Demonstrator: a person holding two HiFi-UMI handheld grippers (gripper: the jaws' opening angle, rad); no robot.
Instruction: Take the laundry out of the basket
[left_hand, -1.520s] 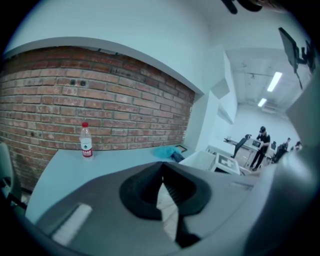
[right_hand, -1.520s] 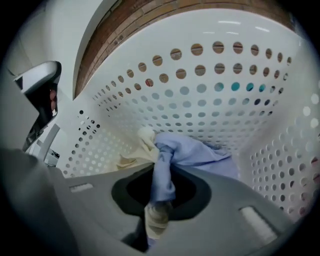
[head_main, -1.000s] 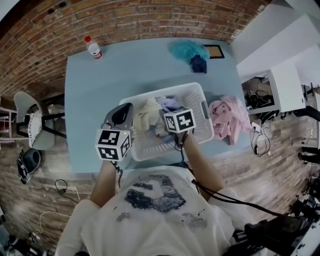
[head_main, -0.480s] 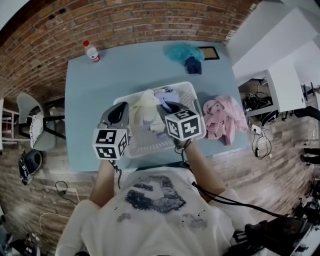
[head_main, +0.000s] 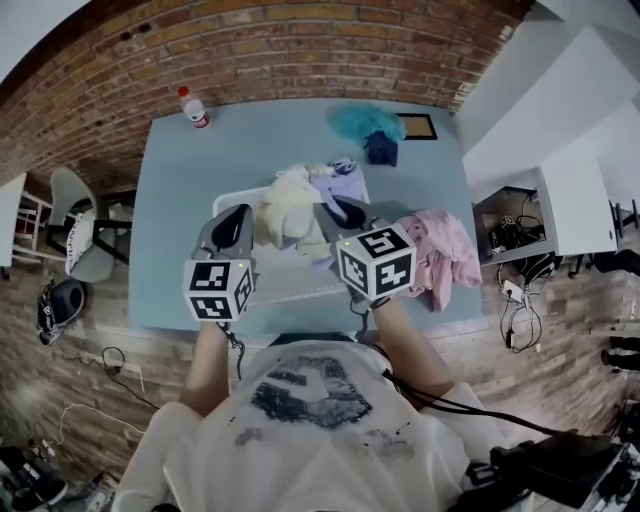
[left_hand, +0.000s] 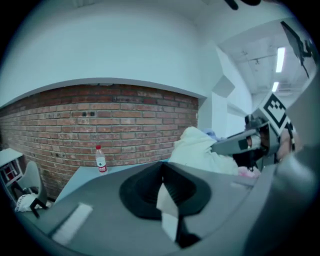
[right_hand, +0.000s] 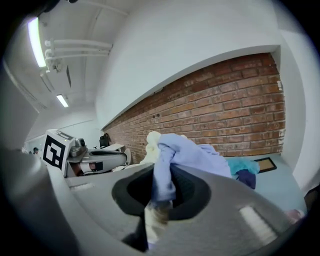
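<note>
Lavender garment (right_hand: 186, 150) pinched in right gripper (right_hand: 159, 202), jaws nearly closed on a fold. Cream garment (head_main: 285, 208) up alongside it, likely tangled. Both bunched above basket (head_main: 296, 292), held high, presumably to pull trailing ends free of the rim. Left gripper (left_hand: 168, 202) jaws together just beside the cream piece. Pale sliver at the seam, pad or cloth, hard to tell. Probably there to split the bundle. Pink pile (head_main: 440, 255) right of basket and teal pile (head_main: 365, 122) at far edge of table (head_main: 180, 200): apparently drop spots.
</note>
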